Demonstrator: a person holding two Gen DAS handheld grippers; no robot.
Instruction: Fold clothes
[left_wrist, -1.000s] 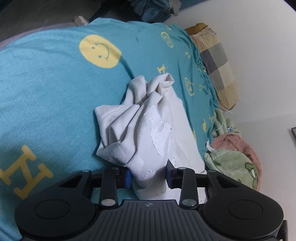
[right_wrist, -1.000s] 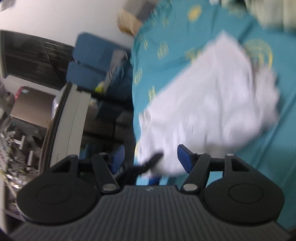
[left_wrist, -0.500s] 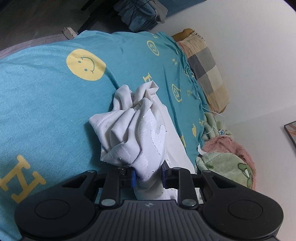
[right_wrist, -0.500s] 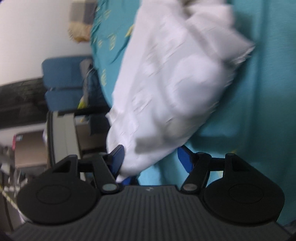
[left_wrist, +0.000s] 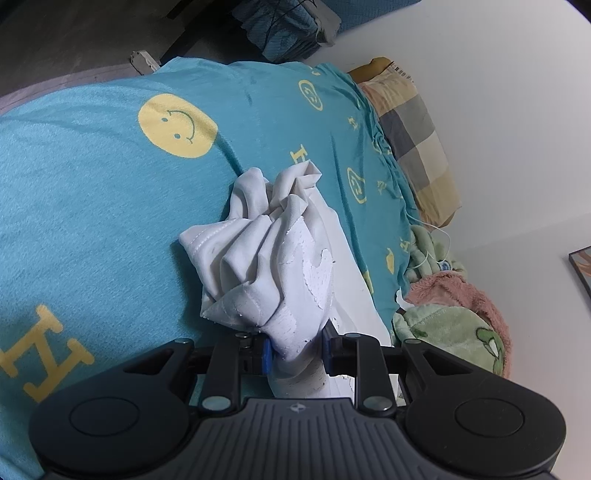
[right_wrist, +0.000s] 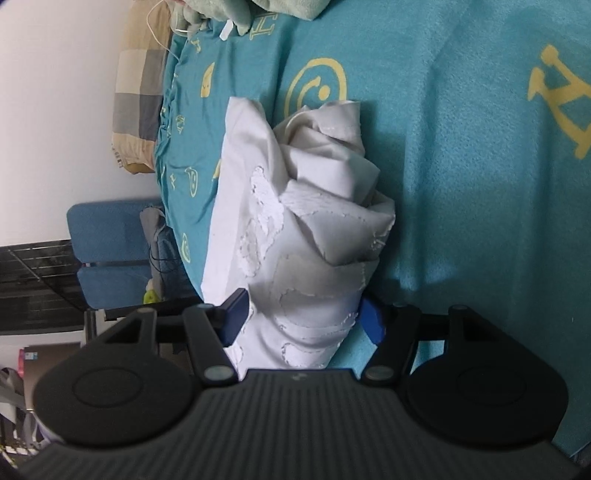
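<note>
White crumpled cotton garment (left_wrist: 273, 266) is lying bunched on a teal fleece blanket printed with yellow smiley faces and letters (left_wrist: 92, 221), its long axis running straight ahead from each claw. The left gripper (left_wrist: 295, 350) is reaching forward low over the blanket, its blue-padded fingers (left_wrist: 266, 355) narrowed to a small gap and pinching the garment's near end, where a rough, flaking white print covers the knit cloth. The right gripper (right_wrist: 301, 319) is coming in from the opposite end; its fingers are standing wider, with the garment's printed end lying between them and touching the left pad, though whether they are actually gripping it I cannot tell. Soft stitched hems are folding over one another ahead of the left claw. A checked beige and grey pillow (left_wrist: 413, 133) is lying far ahead to its right.
</note>
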